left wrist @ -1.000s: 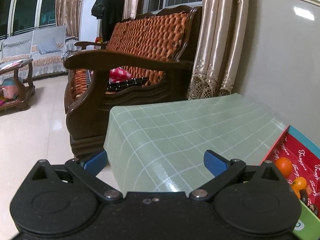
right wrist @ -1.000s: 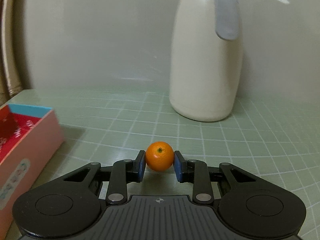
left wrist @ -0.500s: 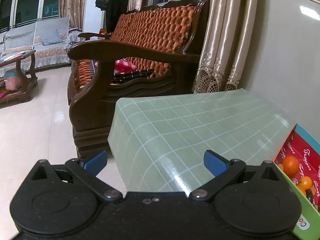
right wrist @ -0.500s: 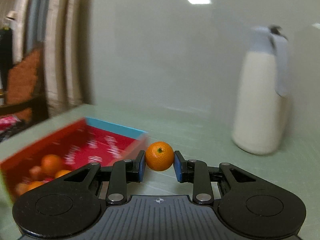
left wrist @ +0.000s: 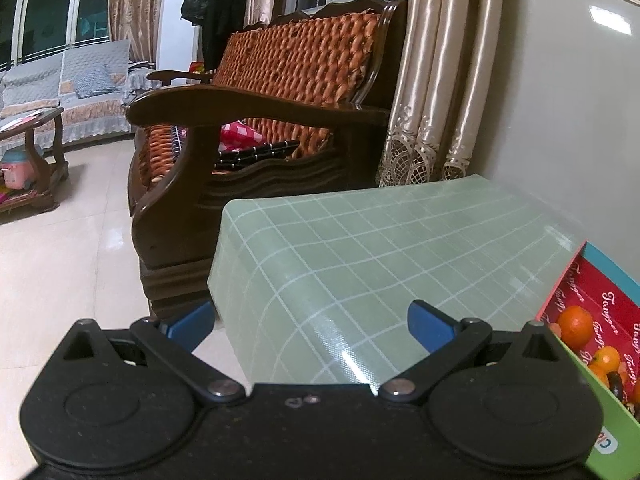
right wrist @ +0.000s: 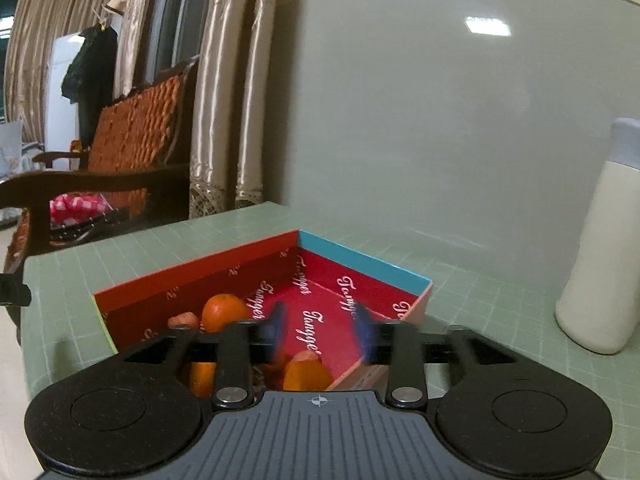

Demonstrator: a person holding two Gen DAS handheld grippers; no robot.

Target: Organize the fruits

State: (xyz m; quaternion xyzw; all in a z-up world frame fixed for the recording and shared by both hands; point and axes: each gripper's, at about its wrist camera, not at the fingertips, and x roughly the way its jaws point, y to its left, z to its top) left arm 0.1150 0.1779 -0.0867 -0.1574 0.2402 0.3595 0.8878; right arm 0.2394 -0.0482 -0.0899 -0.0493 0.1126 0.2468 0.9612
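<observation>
Right now the right gripper [right wrist: 320, 330] sits directly over the near end of the red box [right wrist: 362, 260], jaws just opened and standing apart with nothing between the blue pads [right wrist: 276, 324] (they are motion-blurred). The fruit lies below and slightly left of it inside the box: one orange [right wrist: 224, 312] against the left wall, more orange pieces [right wrist: 306, 374] just under the jaw line; I judge one of these the piece it was carrying, cannot tell which. The box runs diagonally away from the gripper, far corner with the blue rim pointing toward the wall. The left gripper [left wrist: 312, 326] is wide apart and empty, hanging over the table [left wrist: 360, 248] edge, with the same box [left wrist: 592, 308] off to its right and oranges [left wrist: 575, 326] visible in it. So the right hand is the nearer one. A white bottle [right wrist: 600, 256] stands well apart to the right, outside the box. No loose fruit shows on the table in either view.
</observation>
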